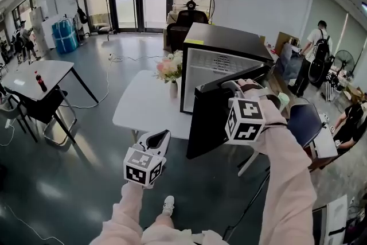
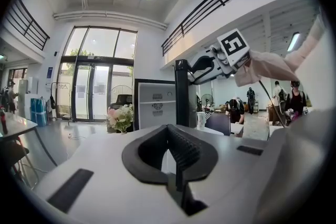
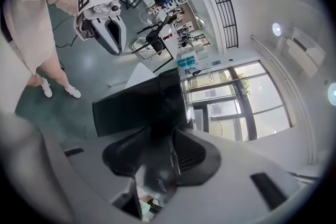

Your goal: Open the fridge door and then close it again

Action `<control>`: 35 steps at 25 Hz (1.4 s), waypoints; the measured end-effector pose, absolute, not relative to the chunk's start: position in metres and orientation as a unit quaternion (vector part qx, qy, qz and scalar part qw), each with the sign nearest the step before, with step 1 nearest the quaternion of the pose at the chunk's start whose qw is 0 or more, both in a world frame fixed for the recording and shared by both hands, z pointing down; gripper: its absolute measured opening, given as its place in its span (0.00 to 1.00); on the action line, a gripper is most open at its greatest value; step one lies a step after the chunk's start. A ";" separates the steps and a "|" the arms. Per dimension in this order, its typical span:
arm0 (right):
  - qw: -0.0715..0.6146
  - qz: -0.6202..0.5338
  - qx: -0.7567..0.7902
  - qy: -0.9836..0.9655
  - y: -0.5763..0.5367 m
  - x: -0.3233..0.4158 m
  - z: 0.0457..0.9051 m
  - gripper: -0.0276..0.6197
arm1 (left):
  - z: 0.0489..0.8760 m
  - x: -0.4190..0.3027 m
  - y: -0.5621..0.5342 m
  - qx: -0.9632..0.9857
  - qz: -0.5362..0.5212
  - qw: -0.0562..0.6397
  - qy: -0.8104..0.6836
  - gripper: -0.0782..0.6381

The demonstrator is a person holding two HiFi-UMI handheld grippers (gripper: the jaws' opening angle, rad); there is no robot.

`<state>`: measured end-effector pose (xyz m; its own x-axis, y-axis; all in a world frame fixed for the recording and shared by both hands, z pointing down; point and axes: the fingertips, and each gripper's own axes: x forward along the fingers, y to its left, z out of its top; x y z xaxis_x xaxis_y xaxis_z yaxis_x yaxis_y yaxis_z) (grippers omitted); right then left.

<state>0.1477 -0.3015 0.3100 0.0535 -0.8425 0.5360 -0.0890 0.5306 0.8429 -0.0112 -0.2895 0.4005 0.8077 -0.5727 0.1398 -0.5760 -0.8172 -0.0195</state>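
Fridge door (image 1: 213, 117): standing open on the fridge (image 1: 229, 43).
Right gripper (image 1: 234, 87): holding the door's top edge.
Left gripper (image 1: 161, 136): hanging closed, empty.
Danger: a loose grip could slip, door banging shut.

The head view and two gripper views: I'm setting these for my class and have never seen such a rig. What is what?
No robot: a person holds a two-jaw gripper in each hand. The head view looks down from their head; each gripper view looks along one gripper's own jaws. A white table carries a small black fridge and a vase of flowers. The right gripper clamps the top edge of the open fridge door. The left gripper hangs over the floor, jaws together, holding nothing.
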 end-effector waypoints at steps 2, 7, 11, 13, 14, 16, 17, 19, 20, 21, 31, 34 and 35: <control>0.616 -0.304 0.385 -0.616 -0.317 0.146 0.309 0.27 | 0.404 -0.012 -0.300 0.949 0.074 0.013 -0.305 0.12; 0.610 -0.299 0.396 -0.617 -0.354 0.141 0.310 0.27 | 0.410 -0.012 -0.327 0.946 0.083 0.016 -0.311 0.12; 0.605 -0.304 0.409 -0.612 -0.382 0.142 0.309 0.27 | 0.411 -0.007 -0.346 0.946 0.089 0.012 -0.310 0.12; 0.604 -0.305 0.412 -0.610 -0.398 0.143 0.309 0.27 | 0.411 -0.005 -0.357 0.946 0.092 0.011 -0.311 0.12; 0.603 -0.306 0.413 -0.610 -0.405 0.143 0.309 0.27 | 0.412 -0.004 -0.362 0.946 0.092 0.011 -0.312 0.12; 0.603 -0.307 0.414 -0.609 -0.420 0.144 0.309 0.26 | 0.412 -0.003 -0.374 0.945 0.092 0.011 -0.314 0.12; 0.602 -0.307 0.415 -0.609 -0.426 0.145 0.310 0.26 | 0.412 -0.002 -0.380 0.945 0.091 0.012 -0.315 0.12; 0.600 -0.309 0.416 -0.609 -0.439 0.147 0.311 0.26 | 0.413 0.000 -0.392 0.945 0.089 0.012 -0.316 0.12; 0.600 -0.309 0.417 -0.609 -0.446 0.148 0.311 0.26 | 0.413 0.001 -0.399 0.945 0.088 0.012 -0.316 0.12; 0.600 -0.308 0.418 -0.609 -0.452 0.149 0.311 0.26 | 0.413 0.002 -0.405 0.944 0.087 0.013 -0.317 0.12; 0.609 -0.281 0.444 -0.594 -0.505 0.167 0.307 0.26 | 0.411 0.027 -0.456 0.950 0.080 0.024 -0.300 0.12; 0.610 -0.271 0.453 -0.591 -0.520 0.170 0.304 0.26 | 0.405 0.030 -0.470 0.953 0.077 0.024 -0.292 0.12; 0.610 -0.268 0.456 -0.590 -0.525 0.172 0.303 0.26 | 0.403 0.032 -0.474 0.954 0.076 0.023 -0.290 0.12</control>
<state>0.1716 -0.5252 0.3029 0.1604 -0.8645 0.4763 -0.2106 0.4415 0.8722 0.0315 -0.4744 0.4028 0.8197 -0.5504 0.1589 -0.5575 -0.8302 0.0005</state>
